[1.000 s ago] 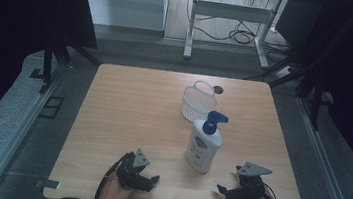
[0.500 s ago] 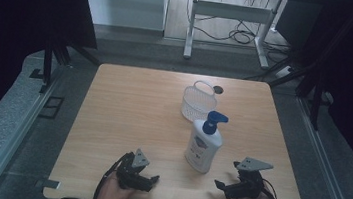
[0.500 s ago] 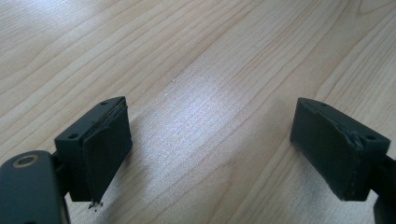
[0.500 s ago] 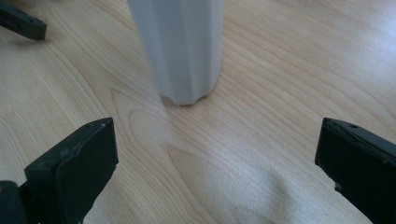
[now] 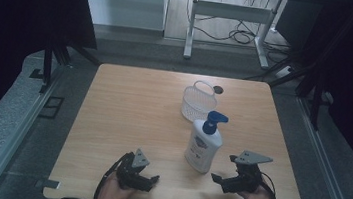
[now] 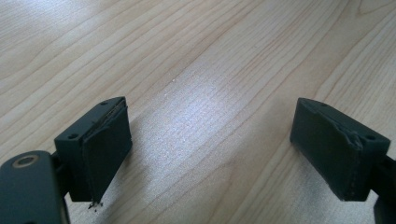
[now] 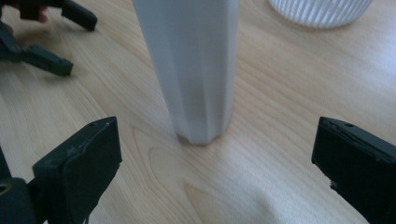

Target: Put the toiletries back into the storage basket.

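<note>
A white pump bottle [image 5: 203,144] with a blue pump head stands upright on the wooden table [image 5: 133,109], right of centre. In the right gripper view its white body [image 7: 191,65] rises just ahead of the jaws. My right gripper [image 5: 224,171] [image 7: 210,172] is open, low at the bottle's near right, a short gap from its base. My left gripper [image 5: 154,181] [image 6: 210,154] rests open near the front edge, pointing right, with bare wood between its jaws. It also appears far off as dark jaws [image 7: 46,37] in the right gripper view.
A white ribbed basket [image 5: 198,102] with a handle stands behind the bottle; its lower wall [image 7: 322,9] shows in the right gripper view. A small dark disc [image 5: 218,89] lies at the table's back edge. Dark curtains flank the table; cables lie on the floor beyond.
My right gripper has shifted slightly left and forward toward the bottle's base. The left gripper has stayed put.
</note>
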Demonstrator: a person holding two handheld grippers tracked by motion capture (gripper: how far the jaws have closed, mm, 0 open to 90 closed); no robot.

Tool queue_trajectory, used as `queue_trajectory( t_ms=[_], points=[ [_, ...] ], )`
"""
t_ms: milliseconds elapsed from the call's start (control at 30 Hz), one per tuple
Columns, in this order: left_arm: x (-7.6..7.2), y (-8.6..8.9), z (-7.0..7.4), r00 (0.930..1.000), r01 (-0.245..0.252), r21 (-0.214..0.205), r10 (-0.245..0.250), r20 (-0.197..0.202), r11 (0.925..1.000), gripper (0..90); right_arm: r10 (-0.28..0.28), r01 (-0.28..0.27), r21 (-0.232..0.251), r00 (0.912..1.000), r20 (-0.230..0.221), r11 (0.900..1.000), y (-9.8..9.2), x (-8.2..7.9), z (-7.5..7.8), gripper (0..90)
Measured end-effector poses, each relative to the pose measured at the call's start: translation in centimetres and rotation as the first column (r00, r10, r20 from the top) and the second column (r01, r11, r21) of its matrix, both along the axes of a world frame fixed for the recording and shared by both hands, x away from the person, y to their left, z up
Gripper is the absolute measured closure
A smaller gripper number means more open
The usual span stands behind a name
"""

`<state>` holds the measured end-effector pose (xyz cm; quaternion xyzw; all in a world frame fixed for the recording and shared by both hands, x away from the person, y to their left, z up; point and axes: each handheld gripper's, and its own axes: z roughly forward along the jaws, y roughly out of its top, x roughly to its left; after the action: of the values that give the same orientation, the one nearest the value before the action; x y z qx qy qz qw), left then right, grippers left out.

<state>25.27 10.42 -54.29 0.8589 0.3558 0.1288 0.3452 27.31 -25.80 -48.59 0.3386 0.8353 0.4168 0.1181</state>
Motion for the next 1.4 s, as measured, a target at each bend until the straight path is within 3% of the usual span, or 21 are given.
queue_trajectory(
  t_ms=[500, 767, 1067, 1400],
  points=[
    [0.0, 0.0, 0.0, 1.0000, 0.000, 0.003, 0.000, 0.001, 1.0000, 11.9, 0.039, -0.040, 0.026, 0.9982, 0.045, 0.9988, 2.4, 1.5, 2.9, 4.7],
    [0.0, 0.0, 0.0, 1.0000, -0.002, 0.003, 0.002, 0.001, 1.0000, 11.9, 0.049, -0.050, 0.019, 0.9971, 0.059, 0.9986, 3.7, 2.4, 3.7, 8.9],
    [0.0, -0.1, 0.0, 1.0000, -0.009, 0.003, 0.009, 0.001, 1.0000, 11.9, 0.047, -0.050, 0.028, 0.9946, 0.093, 0.9984, 5.3, 3.2, 4.2, 16.9],
    [0.0, -0.1, 0.0, 0.9999, -0.014, -0.001, 0.014, 0.002, 0.9999, 11.9, 0.045, -0.050, 0.039, 0.9917, 0.121, 0.9980, 6.1, 3.8, 4.3, 33.2]
  ],
)
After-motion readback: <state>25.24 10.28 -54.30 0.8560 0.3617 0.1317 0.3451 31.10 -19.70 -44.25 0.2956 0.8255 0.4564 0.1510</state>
